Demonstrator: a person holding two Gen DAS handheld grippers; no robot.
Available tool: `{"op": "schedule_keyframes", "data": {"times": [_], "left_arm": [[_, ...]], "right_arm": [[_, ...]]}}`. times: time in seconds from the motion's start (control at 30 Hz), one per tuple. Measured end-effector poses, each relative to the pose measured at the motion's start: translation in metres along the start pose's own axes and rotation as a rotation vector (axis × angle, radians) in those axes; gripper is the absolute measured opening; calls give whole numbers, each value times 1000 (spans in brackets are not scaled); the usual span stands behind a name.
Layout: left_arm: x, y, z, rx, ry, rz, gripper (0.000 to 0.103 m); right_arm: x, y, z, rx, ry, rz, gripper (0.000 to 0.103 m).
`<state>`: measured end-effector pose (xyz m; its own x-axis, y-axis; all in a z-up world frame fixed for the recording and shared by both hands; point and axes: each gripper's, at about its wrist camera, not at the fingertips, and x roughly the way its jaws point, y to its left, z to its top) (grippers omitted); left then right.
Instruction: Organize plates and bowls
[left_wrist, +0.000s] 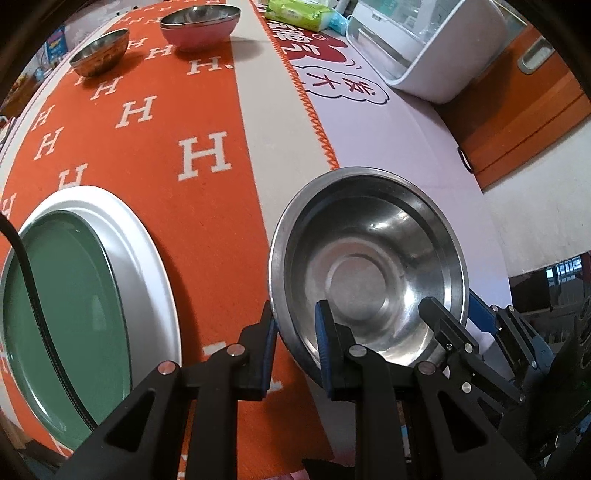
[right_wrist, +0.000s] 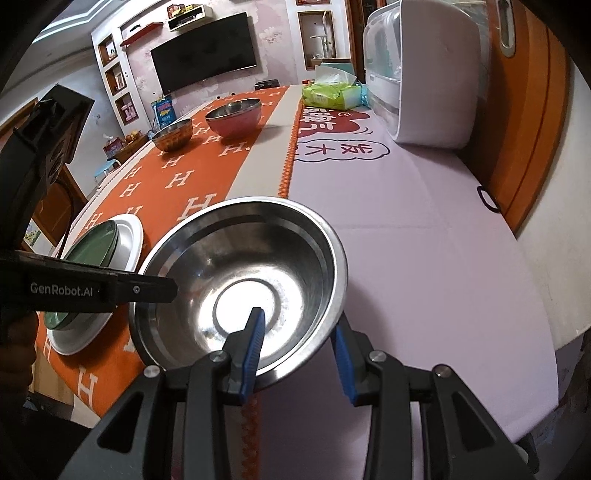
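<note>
A large steel bowl (left_wrist: 369, 266) (right_wrist: 240, 280) hangs over the seam between the orange cloth and the pale cloth, held by both grippers. My left gripper (left_wrist: 297, 328) is shut on its near-left rim, one pad outside and one inside; the right wrist view shows it as a black arm (right_wrist: 147, 290). My right gripper (right_wrist: 299, 339) (left_wrist: 456, 314) is shut on the near-right rim. A green plate (left_wrist: 66, 314) (right_wrist: 99, 236) lies on a white plate (left_wrist: 147, 258) (right_wrist: 129, 240) to the left. A golden bowl (left_wrist: 99, 51) (right_wrist: 173, 134) and a pink bowl (left_wrist: 201, 27) (right_wrist: 233, 118) stand at the far end.
A white lidded appliance (left_wrist: 424, 44) (right_wrist: 424, 74) and a green tissue pack (left_wrist: 295, 13) (right_wrist: 328, 94) sit at the far right of the table. The table's right edge runs along an orange wooden cabinet (left_wrist: 517, 110). A black cable (left_wrist: 26, 266) crosses the green plate.
</note>
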<state>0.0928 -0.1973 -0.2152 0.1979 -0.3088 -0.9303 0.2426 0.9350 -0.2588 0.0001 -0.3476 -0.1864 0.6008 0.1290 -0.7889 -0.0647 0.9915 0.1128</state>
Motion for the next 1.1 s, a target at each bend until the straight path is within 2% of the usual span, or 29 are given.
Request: {"op": "schedule_keyframes", "data": {"times": [0.23,0.37,0.47,0.53,0.57,0.6,0.73,0.8,0.93,1.1], "left_arm": [[-18,9,1,-28,-69,15,23],[-31,22,1,-62,-103,5,28],[-42,29,0,-67,-128,11,33],[-49,36,-1,-72,-132,13,43],[-53,41,-2,-76,-135,11,51],[-57,44,-2,-79,-139,9,54],[-77,64,-5,-73,-152,11,60],[-88,77,-6,-71,-151,19,69],[-108,102,-9,-42,-166,59,72],[-136,136,-15,-17,-189,72,75]], "right_arm": [[7,-4,10,-5,23,-9,38],[4,-6,20,-1,10,-32,52],[2,-5,28,11,4,-44,56],[0,-4,32,17,11,-54,56],[-1,-1,35,20,13,-63,56],[-3,1,38,23,11,-69,56],[-13,16,53,50,-1,-98,60],[-16,23,59,66,-5,-96,62],[-22,46,71,82,-27,-99,65],[-27,83,82,90,-50,-100,65]]}}
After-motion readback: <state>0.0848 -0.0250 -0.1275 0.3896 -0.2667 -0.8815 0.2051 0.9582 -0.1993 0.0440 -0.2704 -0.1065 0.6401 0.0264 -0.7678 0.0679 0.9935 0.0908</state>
